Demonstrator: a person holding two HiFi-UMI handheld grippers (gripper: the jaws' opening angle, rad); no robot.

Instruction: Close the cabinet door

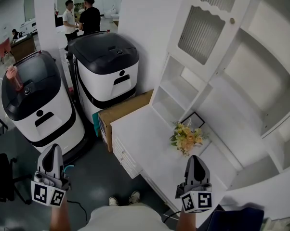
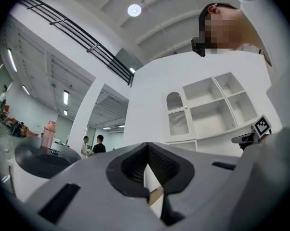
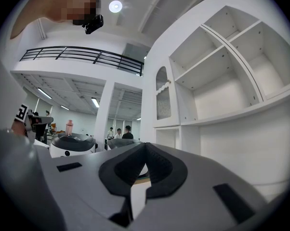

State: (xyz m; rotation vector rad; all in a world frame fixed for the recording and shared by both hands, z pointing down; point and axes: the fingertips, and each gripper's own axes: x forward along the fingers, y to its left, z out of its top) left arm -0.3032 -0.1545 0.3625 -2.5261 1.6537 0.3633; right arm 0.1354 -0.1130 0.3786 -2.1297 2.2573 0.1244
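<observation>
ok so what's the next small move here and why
Probably lift the right gripper toward the cabinet door, which seems to stand ajar. That gripper and the left gripper both hang low, jaws together and empty, well short of the door.

The tall white open-shelf cabinet (image 1: 280, 88) looks like smooth matt painted wood. Its white panelled door (image 1: 203, 32) has ribbed translucent panes and a small pale wood knob (image 1: 232, 20). Left of the cabinet: brown cardboard box (image 1: 123, 110), matt; two white plastic machines (image 1: 106, 76) w/ glossy black lids. Dark floor (image 1: 97, 177) below the cabinet has a slight sheen.
</observation>
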